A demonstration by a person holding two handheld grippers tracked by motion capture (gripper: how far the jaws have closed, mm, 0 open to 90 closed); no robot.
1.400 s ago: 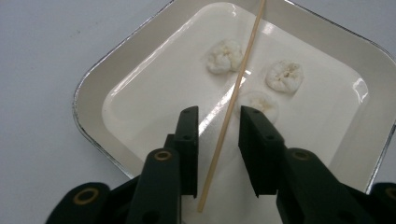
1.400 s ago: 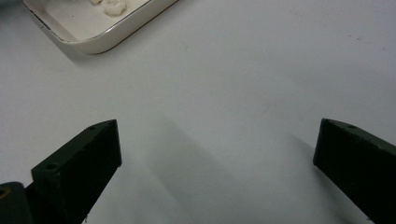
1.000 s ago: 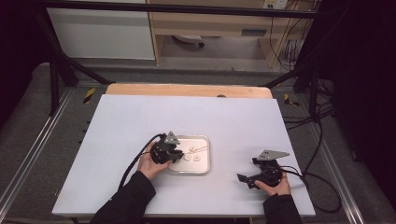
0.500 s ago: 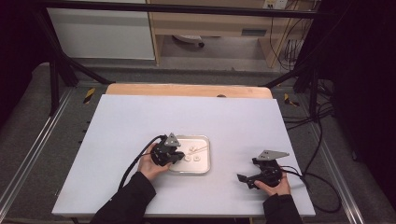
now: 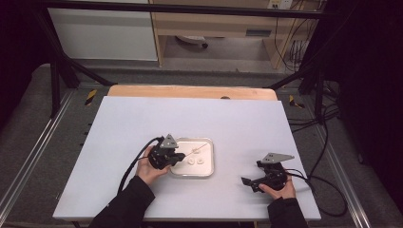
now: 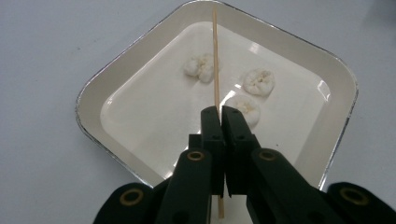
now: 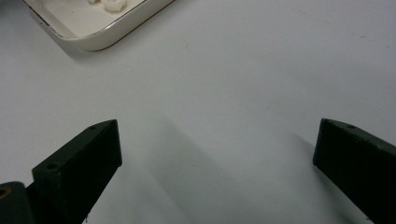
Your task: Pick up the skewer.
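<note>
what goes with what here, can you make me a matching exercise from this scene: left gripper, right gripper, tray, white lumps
Things:
1. left gripper
2. right gripper
3. tray
4. white lumps

States or places:
A. lying inside the tray
B. jaws wide apart above bare table
C. shut on a thin wooden stick
D. resting on the white table, shallow, with a silvery rim

Pairs: 1-C, 2-B, 3-D, 4-A

One tray (image 6: 93, 93), one skewer (image 6: 215, 56), three marshmallows (image 6: 258, 81).
</note>
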